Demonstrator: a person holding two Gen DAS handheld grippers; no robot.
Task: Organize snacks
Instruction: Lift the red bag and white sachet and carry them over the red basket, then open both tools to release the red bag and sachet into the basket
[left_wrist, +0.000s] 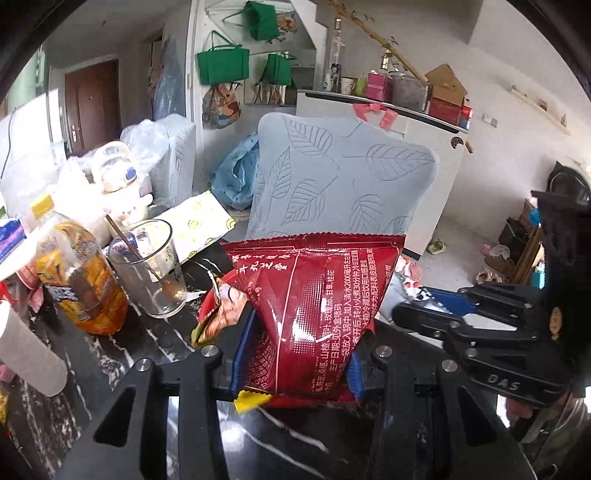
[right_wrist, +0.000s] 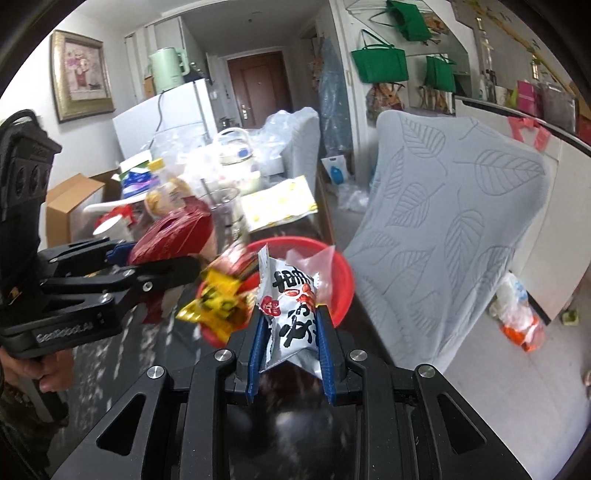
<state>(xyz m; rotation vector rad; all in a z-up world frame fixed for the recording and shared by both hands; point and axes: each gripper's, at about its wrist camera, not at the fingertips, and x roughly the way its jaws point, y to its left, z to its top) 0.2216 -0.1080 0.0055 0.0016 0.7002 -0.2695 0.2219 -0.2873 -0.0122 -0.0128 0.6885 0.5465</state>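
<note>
Red packet: left gripper (left_wrist: 295, 354) is clamping a glossy dark-red foil snack packet with white print (left_wrist: 317, 306) by its lower end, blue pads pressing both sides.
White packet: right gripper (right_wrist: 291, 343) is pinching a crinkled white-and-silver snack sachet with bold black characters (right_wrist: 291, 306), jaws closed tight on it.
Where they are: both packets are hanging in the air above the black marble-patterned tabletop (left_wrist: 110, 354); the white one is sitting just in front of a round red plastic basket (right_wrist: 340, 291) already holding yellow and red wrappers.
Doing it well: probably best carrying each packet right over the basket's rim before letting go, keeping the two tools apart.
Pointing: both packets are standing roughly upright, long axis running away from the fingers, crimped top seam farthest out.
</note>
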